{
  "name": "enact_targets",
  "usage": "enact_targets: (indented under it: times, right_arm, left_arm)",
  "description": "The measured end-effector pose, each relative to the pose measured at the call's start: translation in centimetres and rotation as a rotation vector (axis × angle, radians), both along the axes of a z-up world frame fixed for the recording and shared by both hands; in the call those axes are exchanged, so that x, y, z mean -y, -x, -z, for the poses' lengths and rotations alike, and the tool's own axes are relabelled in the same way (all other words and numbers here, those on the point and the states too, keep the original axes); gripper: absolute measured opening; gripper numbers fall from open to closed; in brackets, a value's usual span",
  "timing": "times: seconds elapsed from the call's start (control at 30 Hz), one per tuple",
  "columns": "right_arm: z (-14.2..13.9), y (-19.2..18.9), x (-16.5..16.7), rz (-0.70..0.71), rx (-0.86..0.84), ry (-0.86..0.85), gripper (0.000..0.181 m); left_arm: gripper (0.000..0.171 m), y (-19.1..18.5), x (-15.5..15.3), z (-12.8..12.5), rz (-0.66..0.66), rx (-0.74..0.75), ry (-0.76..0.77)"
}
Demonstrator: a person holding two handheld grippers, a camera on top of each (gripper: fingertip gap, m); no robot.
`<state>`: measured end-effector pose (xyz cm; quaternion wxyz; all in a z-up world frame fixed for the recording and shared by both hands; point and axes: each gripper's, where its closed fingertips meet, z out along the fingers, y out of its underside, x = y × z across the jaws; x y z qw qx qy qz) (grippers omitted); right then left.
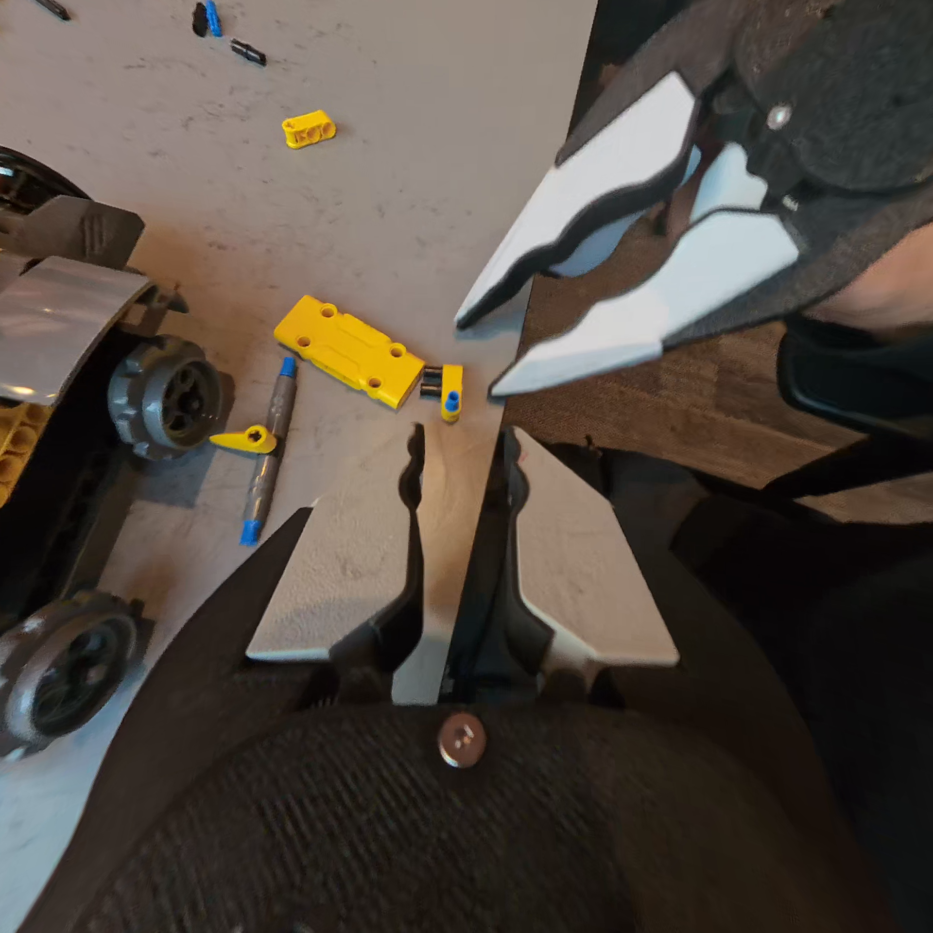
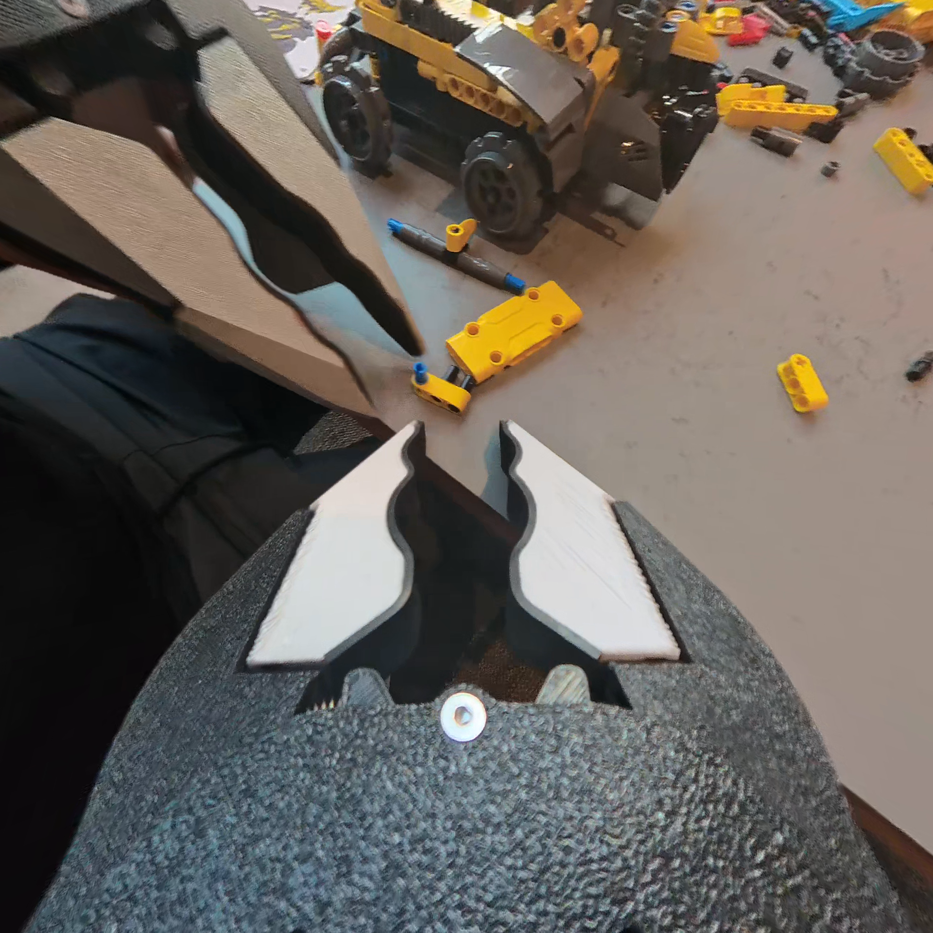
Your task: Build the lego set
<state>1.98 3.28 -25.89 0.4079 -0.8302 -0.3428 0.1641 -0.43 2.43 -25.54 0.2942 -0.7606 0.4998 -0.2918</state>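
A: What is closest to the left gripper (image 1: 457,429)?

B: Its jaws are a little apart and hold nothing. They hang over the edge of the grey worktop (image 1: 404,202). Just past their tips lies a small yellow piece (image 1: 451,391) with a blue peg and two black pegs in it.

A: And the right gripper (image 2: 462,426)?

B: Its jaws are a little apart too, and empty. They sit over the worktop edge, near that same small yellow piece (image 2: 440,393).

A: What is the small piece touching?

B: Its black pegs reach the end of a flat yellow block (image 1: 351,351) with round holes. The two look joined, or nearly so, but it is hard to tell.

A: What lies past that?

B: A long grey rod (image 1: 270,454) with blue ends lies just beside the flat block. A little yellow bit (image 1: 245,439) sits on the rod. Further on stands a yellow and grey toy truck (image 2: 484,106) with black wheels. The rod is near its wheel.

A: Anything else?

B: A short yellow brick (image 2: 801,382) lies alone, well apart to the side. Far off, behind the truck, there is a heap of loose pieces (image 2: 808,65), yellow, black, red and blue
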Motion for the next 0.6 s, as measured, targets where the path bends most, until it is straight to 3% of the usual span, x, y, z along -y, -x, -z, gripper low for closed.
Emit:
enact_targets:
  times: [0.2,0.27,0.4,0.6]
  right_arm:
    - [-0.8,0.9,0.5,-0.015,-0.059,0.002,0.037]
    - [-0.7,1.2,0.1,-0.004,-0.036,-0.011,0.038]
    - [0.2,1.7,-0.2,0.032,-0.021,0.034,0.049]
    - [0.2,1.3,-0.9,0.07,-0.024,0.03,0.042]
  left_arm:
    - [0.027,3.5,-2.5,-1.2,0.074,-0.179,-0.216]
    - [0.032,4.0,-3.0,-1.5,0.088,-0.233,-0.224]
    - [0.032,4.3,-3.3,-2.1,0.007,-0.17,-0.219]
    - [0.03,5.7,-2.3,-0.5,-0.056,-0.126,-0.17]
